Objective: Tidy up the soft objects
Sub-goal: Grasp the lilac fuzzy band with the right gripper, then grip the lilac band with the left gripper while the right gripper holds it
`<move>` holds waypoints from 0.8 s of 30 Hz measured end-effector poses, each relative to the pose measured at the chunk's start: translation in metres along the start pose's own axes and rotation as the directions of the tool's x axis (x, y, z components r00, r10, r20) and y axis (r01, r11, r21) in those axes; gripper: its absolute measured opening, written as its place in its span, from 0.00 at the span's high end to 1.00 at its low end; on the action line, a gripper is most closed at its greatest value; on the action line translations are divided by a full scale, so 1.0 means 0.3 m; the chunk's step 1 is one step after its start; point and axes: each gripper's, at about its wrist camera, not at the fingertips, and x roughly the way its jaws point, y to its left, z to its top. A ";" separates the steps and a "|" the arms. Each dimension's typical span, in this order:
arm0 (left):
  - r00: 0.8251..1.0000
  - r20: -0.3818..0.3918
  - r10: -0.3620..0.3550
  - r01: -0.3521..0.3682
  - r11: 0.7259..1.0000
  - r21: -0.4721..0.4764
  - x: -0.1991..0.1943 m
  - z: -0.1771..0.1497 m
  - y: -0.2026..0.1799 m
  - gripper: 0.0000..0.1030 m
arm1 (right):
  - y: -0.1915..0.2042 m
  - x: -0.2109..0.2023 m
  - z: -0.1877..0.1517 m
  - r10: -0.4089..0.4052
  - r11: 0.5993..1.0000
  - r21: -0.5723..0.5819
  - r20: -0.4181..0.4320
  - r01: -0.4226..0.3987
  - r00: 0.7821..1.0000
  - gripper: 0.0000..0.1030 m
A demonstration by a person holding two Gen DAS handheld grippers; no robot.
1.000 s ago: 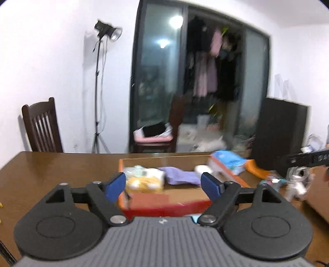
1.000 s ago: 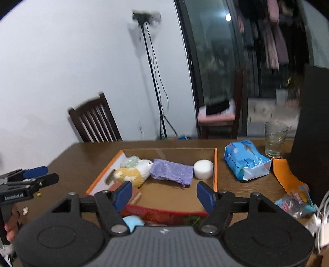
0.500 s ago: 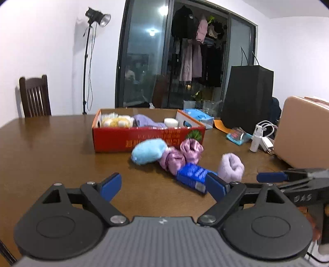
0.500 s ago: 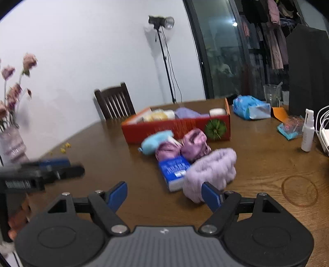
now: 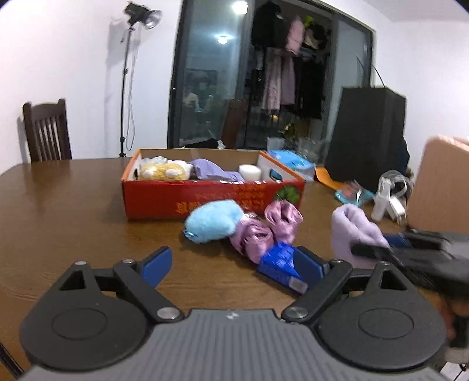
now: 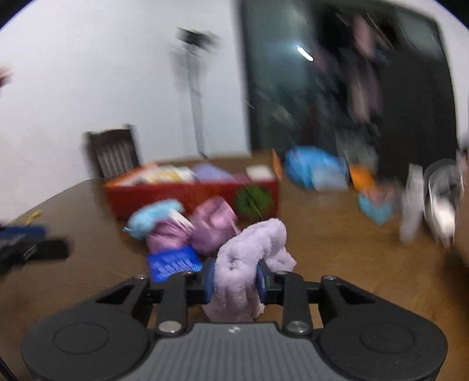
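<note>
on the bench [image 5: 73, 205], only the right wrist view shows the right gripper [image 6: 236, 280] fingers clamped on the lilac towel [image 6: 252, 249]. red box [image 5: 211, 199] holds a yellow plush [image 5: 162, 171], purple cloth [image 5: 211, 171], white roll [image 5: 249, 171]. left gripper [image 5: 234, 263] fingers stand apart.

The room is lit from inside, and the glass door [image 5: 211, 88] behind is dark. Two ceiling lights show in the glass as bright spots [image 5: 239, 6]. The white wall looks bright, and the lamp stand [image 5: 126, 88] drops a soft gray shadow on it. The brown table [image 5: 73, 199] has a pale shine on the left side.

The left wrist picture is mostly sharp (only the right gripper [image 5: 381, 246] at its edge is smeared). The right wrist picture is blurry all over: the chair [image 6: 112, 152], the red box [image 6: 190, 196] and the things at the right edge [image 6: 433, 199] look streaked. Both pictures bend at the edges, with dark corners.
</note>
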 end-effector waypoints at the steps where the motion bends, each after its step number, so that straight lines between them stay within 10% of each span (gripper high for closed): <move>1: 1.000 0.001 -0.022 0.022 0.999 -0.026 0.001 0.010 0.015 0.12 | 0.008 -0.024 0.007 0.133 0.991 -0.027 -0.031 -0.134 0.991 0.73; 3: 0.997 0.002 -0.082 0.081 0.993 -0.080 0.014 0.024 0.037 0.12 | 0.036 -0.039 0.001 0.345 0.935 -0.038 -0.111 -0.351 0.932 0.72; 6: 0.987 -0.045 -0.153 0.147 0.982 -0.123 0.062 0.016 0.035 0.15 | 0.090 -0.021 -0.044 0.436 0.883 -0.094 -0.196 -0.460 0.878 0.65; 13: 0.941 -0.186 -0.284 0.269 0.958 -0.101 0.130 -0.059 -0.004 0.74 | 0.066 -0.018 -0.065 0.316 0.940 -0.069 -0.201 -0.335 0.927 0.45; 19: 0.941 -0.165 -0.294 0.276 0.953 -0.126 0.046 -0.103 -0.006 0.80 | -0.006 -0.046 -0.048 0.155 0.988 0.036 -0.163 -0.151 0.974 0.54; 24: 0.956 -0.156 -0.248 0.243 0.969 -0.053 -0.018 -0.155 -0.040 0.80 | -0.006 -0.093 -0.034 0.276 0.958 0.115 -0.098 -0.264 0.956 0.55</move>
